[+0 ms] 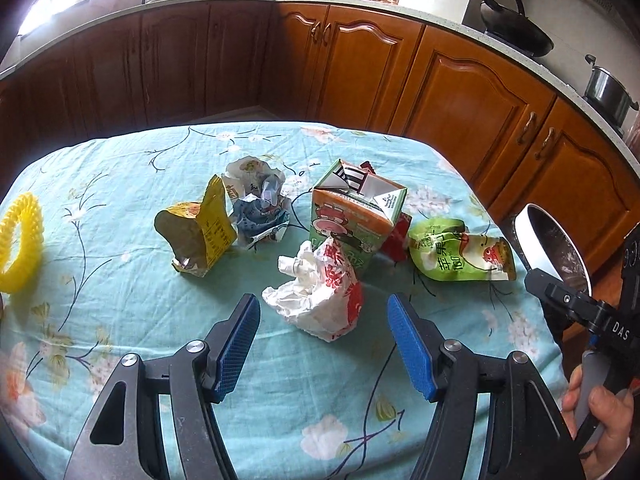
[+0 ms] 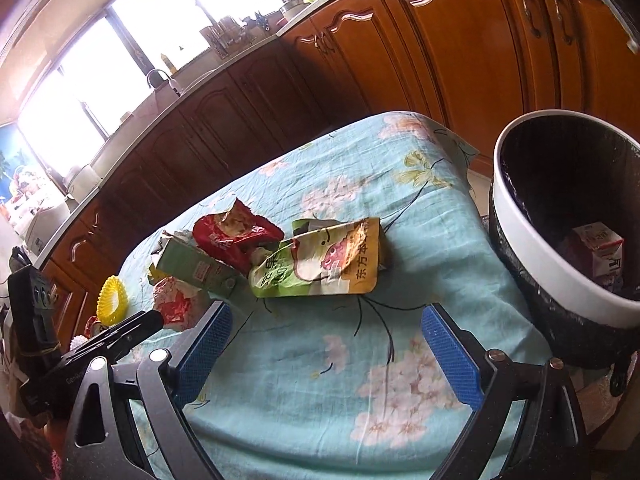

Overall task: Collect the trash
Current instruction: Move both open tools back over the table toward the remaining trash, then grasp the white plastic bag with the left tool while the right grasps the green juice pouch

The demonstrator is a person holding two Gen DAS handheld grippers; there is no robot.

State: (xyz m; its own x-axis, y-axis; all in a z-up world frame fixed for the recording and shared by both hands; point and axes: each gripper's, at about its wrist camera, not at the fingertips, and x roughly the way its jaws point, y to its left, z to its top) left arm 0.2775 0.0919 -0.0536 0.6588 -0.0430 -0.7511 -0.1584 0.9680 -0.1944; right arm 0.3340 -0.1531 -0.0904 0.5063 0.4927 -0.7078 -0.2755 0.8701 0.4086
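While the flowered tablecloth (image 1: 120,320) carries all the litter, the white-rimmed trash bin (image 2: 520,216) stands just off its right edge. Right gripper (image 2: 328,344), jaws wide and empty, faces the green apple pouch (image 2: 320,268), whose long axis runs crosswise. Left gripper (image 1: 322,336), jaws wide and empty, is nearer the crumpled white wrapper (image 1: 320,300) straight ahead.
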